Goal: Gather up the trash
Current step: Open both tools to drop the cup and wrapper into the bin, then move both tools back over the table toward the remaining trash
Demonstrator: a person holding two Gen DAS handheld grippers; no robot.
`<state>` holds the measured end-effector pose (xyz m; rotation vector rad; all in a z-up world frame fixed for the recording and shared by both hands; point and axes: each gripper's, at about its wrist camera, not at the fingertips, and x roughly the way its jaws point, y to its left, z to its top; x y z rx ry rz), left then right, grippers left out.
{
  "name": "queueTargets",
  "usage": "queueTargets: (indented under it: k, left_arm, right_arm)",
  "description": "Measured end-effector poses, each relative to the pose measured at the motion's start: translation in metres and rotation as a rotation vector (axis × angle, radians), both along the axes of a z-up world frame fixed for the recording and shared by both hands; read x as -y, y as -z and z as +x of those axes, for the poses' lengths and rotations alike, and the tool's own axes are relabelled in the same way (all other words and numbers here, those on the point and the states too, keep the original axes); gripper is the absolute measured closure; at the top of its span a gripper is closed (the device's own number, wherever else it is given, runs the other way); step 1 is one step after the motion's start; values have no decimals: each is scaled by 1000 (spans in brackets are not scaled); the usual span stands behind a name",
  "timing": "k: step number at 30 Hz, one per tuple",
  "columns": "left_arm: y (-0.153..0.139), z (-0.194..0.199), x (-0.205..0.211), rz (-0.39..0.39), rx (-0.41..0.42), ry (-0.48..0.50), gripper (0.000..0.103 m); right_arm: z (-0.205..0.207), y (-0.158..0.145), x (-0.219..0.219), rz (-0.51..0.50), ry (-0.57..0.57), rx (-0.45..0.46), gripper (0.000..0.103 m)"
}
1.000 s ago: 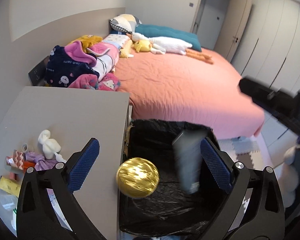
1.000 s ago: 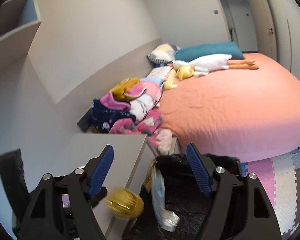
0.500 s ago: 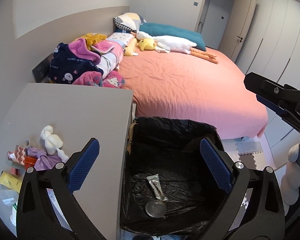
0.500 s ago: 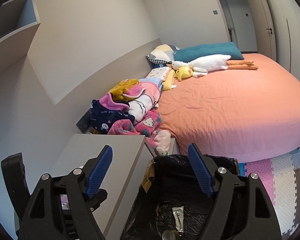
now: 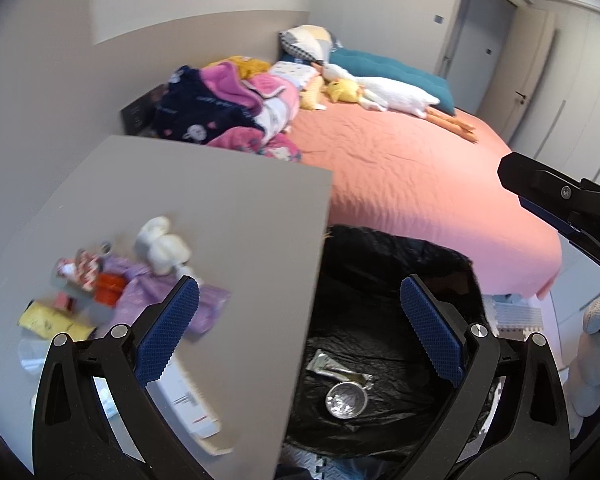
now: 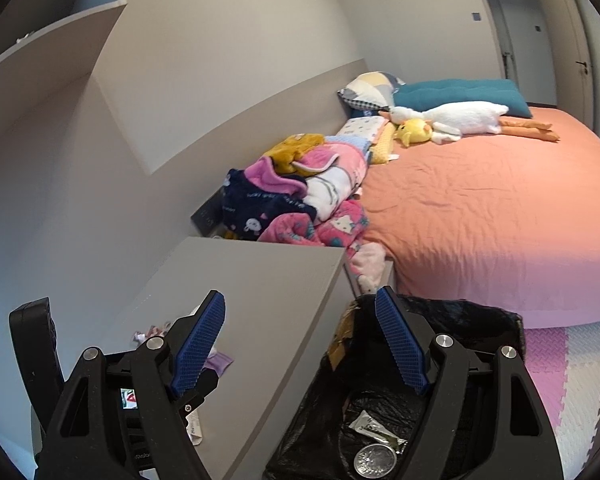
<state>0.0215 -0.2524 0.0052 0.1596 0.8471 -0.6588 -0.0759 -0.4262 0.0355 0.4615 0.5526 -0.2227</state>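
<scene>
Both grippers, left (image 5: pixel 300 328) and right (image 6: pixel 300 342), stand wide open, empty. Black-lined bin (image 5: pixel 440 256) now holds a flattened wrapper (image 5: pixel 334 366) and silvery disc (image 5: pixel 346 400); views shifted toward the desk (image 5: pixel 227 200).

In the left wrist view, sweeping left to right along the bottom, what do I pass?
Yellow packet → purple crumpled wrapper → grey desk edge → round silver foil lid in the black bin bag → right gripper's black finger.

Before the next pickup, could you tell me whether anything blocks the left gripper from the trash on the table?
Nothing visible does: the left gripper is open and empty, and the trash lies uncovered on the table.
</scene>
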Motion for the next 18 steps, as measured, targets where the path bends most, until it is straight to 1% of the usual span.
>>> queueTargets:
  k: [12,18]
  left_arm:
    - [8,10,-75,12,-21,-200,6]
    - [13,13,-107,24,-27,-281,6]
  right_arm:
    - [33,10,-51,-2,-152,-36,25]
    - [50,17,-76,-8,-218,-63,25]
